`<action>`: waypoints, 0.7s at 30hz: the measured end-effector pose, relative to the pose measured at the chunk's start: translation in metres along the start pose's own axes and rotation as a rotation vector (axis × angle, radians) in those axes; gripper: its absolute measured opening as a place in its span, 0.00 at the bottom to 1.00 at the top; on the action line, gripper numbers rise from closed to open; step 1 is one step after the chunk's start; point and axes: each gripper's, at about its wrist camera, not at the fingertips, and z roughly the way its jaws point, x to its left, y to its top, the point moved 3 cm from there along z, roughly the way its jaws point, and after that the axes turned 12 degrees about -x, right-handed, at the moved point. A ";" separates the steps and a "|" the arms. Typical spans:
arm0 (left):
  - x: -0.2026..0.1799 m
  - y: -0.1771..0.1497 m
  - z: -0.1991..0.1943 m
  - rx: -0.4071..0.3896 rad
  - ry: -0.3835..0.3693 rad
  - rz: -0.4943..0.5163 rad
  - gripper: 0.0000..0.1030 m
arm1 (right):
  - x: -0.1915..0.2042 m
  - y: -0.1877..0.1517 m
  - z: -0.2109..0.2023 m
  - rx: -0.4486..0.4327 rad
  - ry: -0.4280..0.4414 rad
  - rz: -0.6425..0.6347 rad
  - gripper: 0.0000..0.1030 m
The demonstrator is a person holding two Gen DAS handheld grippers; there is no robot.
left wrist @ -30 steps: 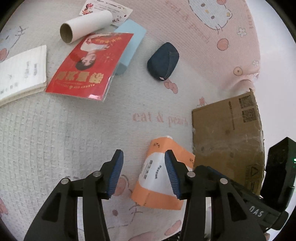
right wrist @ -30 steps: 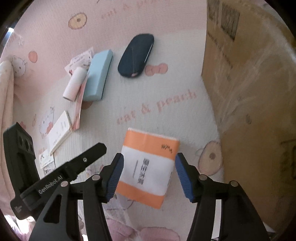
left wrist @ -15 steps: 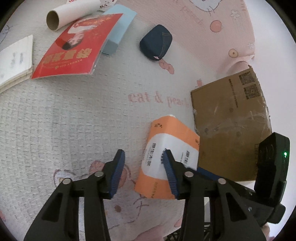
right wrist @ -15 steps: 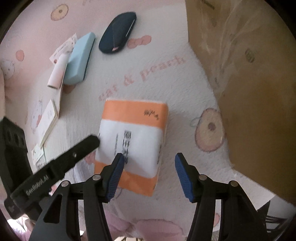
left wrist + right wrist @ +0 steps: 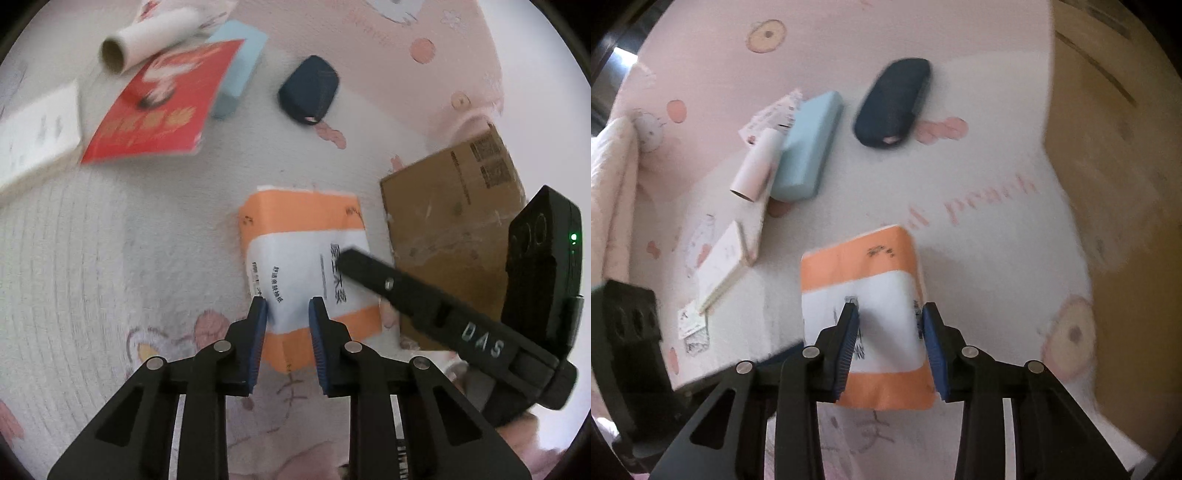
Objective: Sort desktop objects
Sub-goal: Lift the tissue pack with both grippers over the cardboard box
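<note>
Both grippers pinch one orange-and-white soft tissue pack (image 5: 306,258) lying on the pink cartoon-print cloth (image 5: 110,258).

The left gripper (image 5: 286,314) has its jaws narrowed on the pack's near left corner; the right gripper (image 5: 890,321) has its blue pads pressed against the pack's two sides. The pack lies just beside a brown cardboard box (image 5: 454,221). Farther off lie a dark navy oval case (image 5: 892,103), a light blue rectangular case (image 5: 807,147), a red booklet (image 5: 162,107) and a white cardboard tube (image 5: 147,37).
</note>
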 end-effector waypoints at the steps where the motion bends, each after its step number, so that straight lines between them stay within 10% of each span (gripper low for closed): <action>1: 0.004 0.000 -0.001 -0.001 -0.006 -0.029 0.25 | 0.002 0.002 0.001 -0.005 0.019 -0.008 0.33; 21: 0.011 0.013 0.010 -0.035 -0.017 -0.178 0.35 | -0.013 -0.007 0.005 0.014 0.095 0.029 0.36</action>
